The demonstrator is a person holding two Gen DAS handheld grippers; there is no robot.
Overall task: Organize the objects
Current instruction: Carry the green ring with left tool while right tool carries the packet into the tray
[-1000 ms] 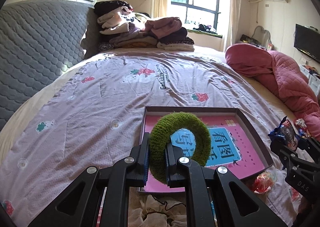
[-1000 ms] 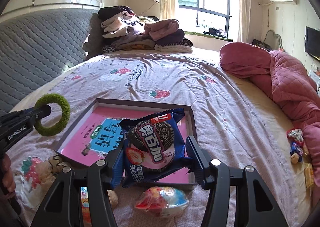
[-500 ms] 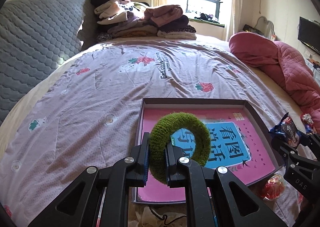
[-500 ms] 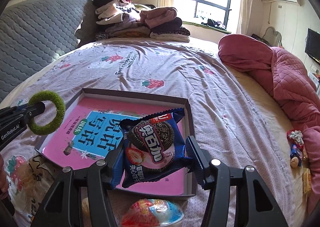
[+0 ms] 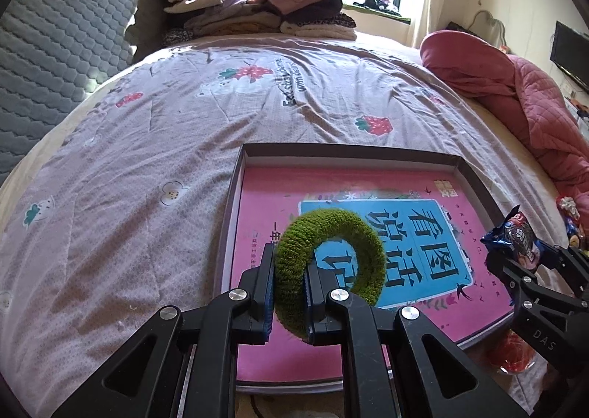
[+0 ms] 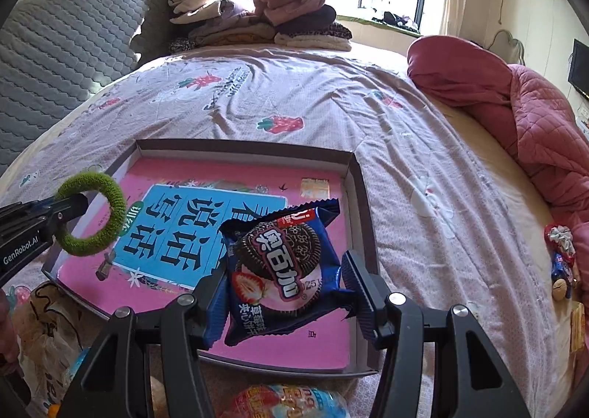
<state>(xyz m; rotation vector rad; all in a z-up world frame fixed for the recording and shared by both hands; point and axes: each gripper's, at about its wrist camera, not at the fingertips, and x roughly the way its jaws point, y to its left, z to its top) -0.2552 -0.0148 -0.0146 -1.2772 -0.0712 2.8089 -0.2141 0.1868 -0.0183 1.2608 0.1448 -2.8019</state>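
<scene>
A shallow grey box [image 5: 235,204] [image 6: 362,204] lies on the bed with a pink and blue book [image 5: 434,252] [image 6: 184,230] flat inside it. My left gripper [image 5: 289,291] [image 6: 79,212] is shut on a fuzzy green hair ring [image 5: 353,237] [image 6: 110,212], held over the box's left part. My right gripper [image 6: 285,293] [image 5: 515,252] is shut on a blue cookie packet [image 6: 283,267] [image 5: 515,234], held over the box's right part.
A pink quilt [image 6: 533,116] lies bunched at the right, folded clothes [image 5: 257,9] are stacked at the head of the bed. A wrapped snack [image 6: 287,399] and a crumpled bag [image 6: 40,326] lie in front of the box, small toys [image 6: 561,263] lie at the right.
Both grippers have moved forward and down over the box, so the box and book look larger and nearer. Each grip is unchanged.
</scene>
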